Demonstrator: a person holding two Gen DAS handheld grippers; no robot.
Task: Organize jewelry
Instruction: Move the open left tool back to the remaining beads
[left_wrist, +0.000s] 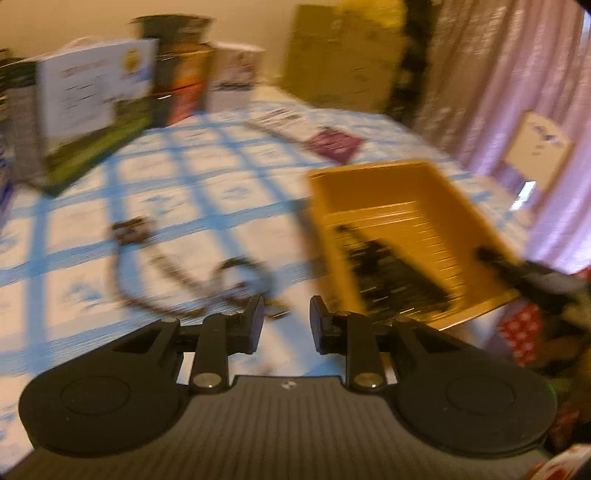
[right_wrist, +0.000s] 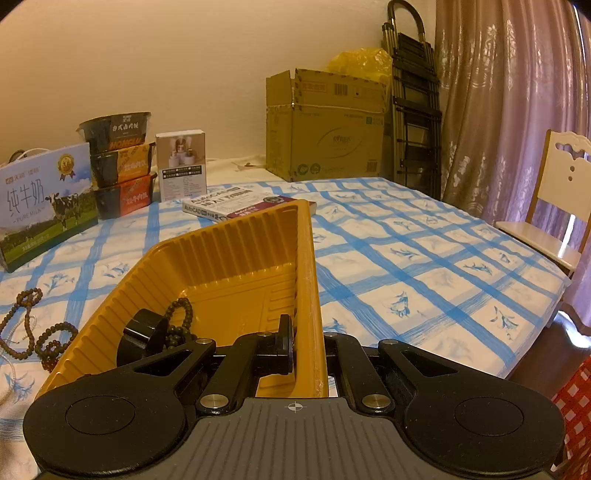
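Observation:
A yellow ridged tray sits tilted on the blue-checked tablecloth. My right gripper is shut on the tray's right wall, one finger inside and one outside. In the tray lie a string of dark beads and a black round object. More brown bead strings lie on the cloth left of the tray. The left wrist view is blurred. It shows my left gripper open and empty over the cloth, just behind the bead strings, with the tray to its right.
A milk carton box, stacked food bowls, a small white box and a book stand at the back left. A cardboard box is behind the table. A chair and curtain are at the right, past the table edge.

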